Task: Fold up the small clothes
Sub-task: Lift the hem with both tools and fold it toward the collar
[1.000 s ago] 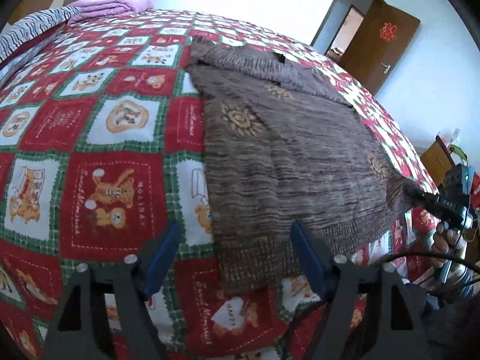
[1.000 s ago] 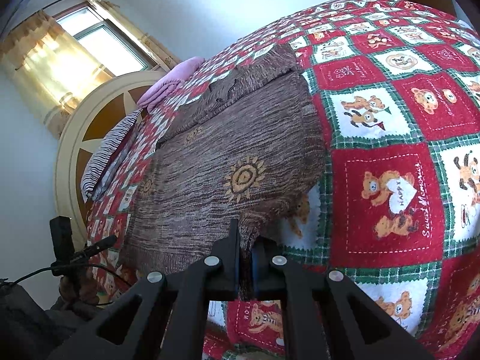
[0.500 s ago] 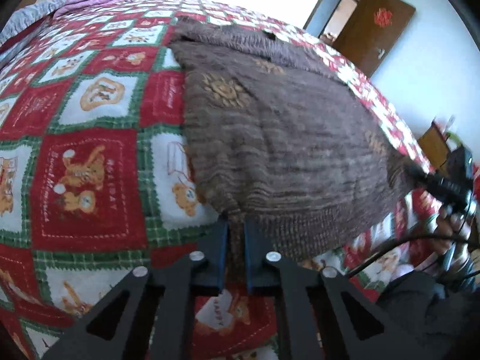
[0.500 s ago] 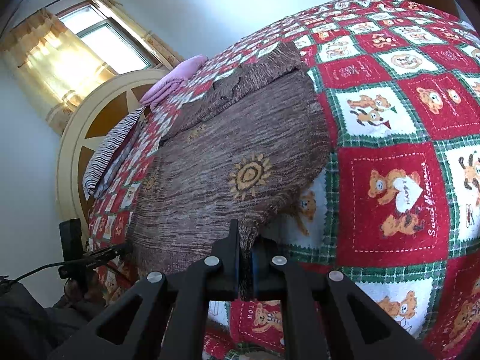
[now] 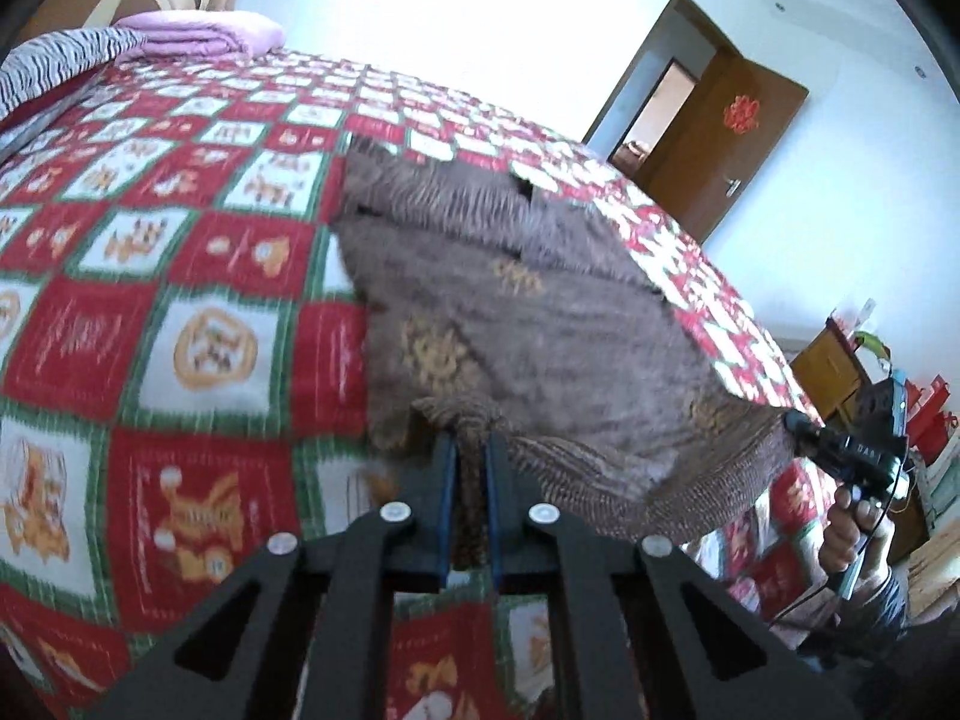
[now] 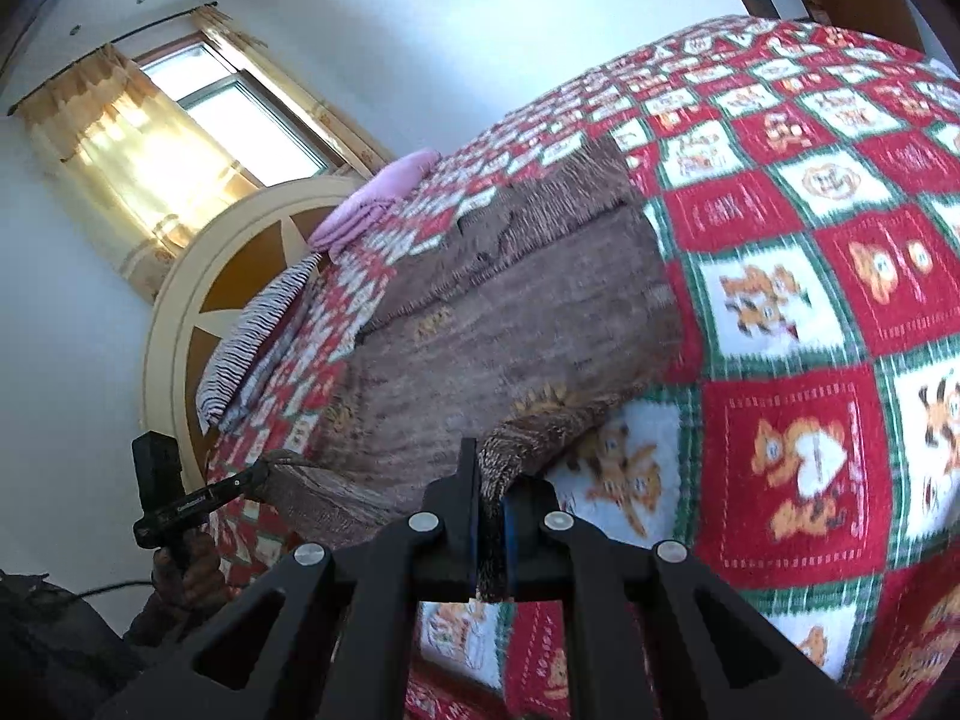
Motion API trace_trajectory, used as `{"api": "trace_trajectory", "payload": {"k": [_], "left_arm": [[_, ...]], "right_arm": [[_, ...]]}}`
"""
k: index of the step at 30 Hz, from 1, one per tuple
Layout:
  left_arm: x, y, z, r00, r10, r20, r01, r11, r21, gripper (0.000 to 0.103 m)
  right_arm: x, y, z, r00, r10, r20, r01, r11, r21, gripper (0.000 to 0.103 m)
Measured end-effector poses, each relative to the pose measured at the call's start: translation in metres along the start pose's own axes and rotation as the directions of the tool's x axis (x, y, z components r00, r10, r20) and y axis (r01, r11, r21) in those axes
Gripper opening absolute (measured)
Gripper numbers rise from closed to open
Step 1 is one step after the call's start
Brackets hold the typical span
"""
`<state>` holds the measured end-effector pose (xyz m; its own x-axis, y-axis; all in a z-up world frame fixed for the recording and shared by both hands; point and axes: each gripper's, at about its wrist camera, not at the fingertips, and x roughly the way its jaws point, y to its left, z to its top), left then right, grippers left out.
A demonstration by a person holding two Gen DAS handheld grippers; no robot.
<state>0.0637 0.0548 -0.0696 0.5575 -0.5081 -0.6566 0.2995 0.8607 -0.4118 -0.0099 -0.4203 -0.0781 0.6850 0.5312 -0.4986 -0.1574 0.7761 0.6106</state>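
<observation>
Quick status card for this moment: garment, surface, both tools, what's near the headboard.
garment: brown knit sweater, near hem lifted off the bed
surface: red, white and green bear-print quilt
left tool: shut on the sweater's hem
right tool: shut on the other hem corner
near headboard: folded pink blanket, striped pillow
</observation>
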Motion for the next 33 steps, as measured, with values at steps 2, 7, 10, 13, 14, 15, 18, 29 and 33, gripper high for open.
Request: {"api": "trace_trajectory", "payload": {"k": [2, 7, 10, 13, 14, 15, 18, 29, 33], "left_arm": [[-0.002, 0.000, 0.010, 1.000, -0.007, 0.019, 0.007, 1.000, 0.001, 0.009], [-0.006, 0.005, 0.034, 0.997, -0.025, 0.070, 0.026, 1.000, -0.015, 0.009], [-0.004, 0.004, 0.049, 0.994, -0.020, 0.104, 0.021, 1.000, -0.010, 0.009], [-0.004, 0.005, 0.063, 0.990, -0.030, 0.139, 0.033, 0.999, -0.017, 0.008], [-0.004, 0.006, 0.068, 0.988, -0.036, 0.150, 0.039, 0.999, -0.020, 0.008], [-0.003, 0.007, 0.073, 0.986, -0.040, 0.160, 0.044, 0.999, -0.022, 0.008], [-0.001, 0.007, 0.091, 0.979, -0.042, 0.200, 0.047, 0.999, -0.021, 0.008], [0.021, 0.015, 0.158, 0.961, -0.027, 0.277, 0.036, 0.999, -0.027, 0.008], [0.034, 0.013, 0.178, 0.960, -0.003, 0.280, 0.007, 1.000, -0.014, 0.008]], "right_arm": [[0.000, 0.003, 0.008, 1.000, 0.006, 0.016, -0.006, 1.000, -0.011, 0.005], [-0.001, 0.008, 0.030, 0.999, 0.013, 0.053, -0.011, 0.999, -0.035, 0.005], [-0.001, 0.009, 0.043, 0.997, 0.016, 0.079, -0.012, 0.999, -0.042, 0.005], [0.000, 0.011, 0.057, 0.995, 0.012, 0.104, -0.008, 0.999, -0.043, 0.005], [0.001, 0.012, 0.063, 0.994, 0.010, 0.111, -0.005, 0.999, -0.045, 0.005], [0.003, 0.013, 0.069, 0.993, 0.005, 0.115, 0.001, 0.999, -0.050, 0.005], [0.009, 0.018, 0.089, 0.991, 0.006, 0.131, 0.002, 0.998, -0.065, 0.005], [0.048, 0.011, 0.170, 0.987, 0.019, 0.160, -0.014, 0.999, -0.037, 0.005], [0.068, 0.004, 0.193, 0.988, 0.005, 0.152, -0.001, 1.000, -0.028, 0.005]]}}
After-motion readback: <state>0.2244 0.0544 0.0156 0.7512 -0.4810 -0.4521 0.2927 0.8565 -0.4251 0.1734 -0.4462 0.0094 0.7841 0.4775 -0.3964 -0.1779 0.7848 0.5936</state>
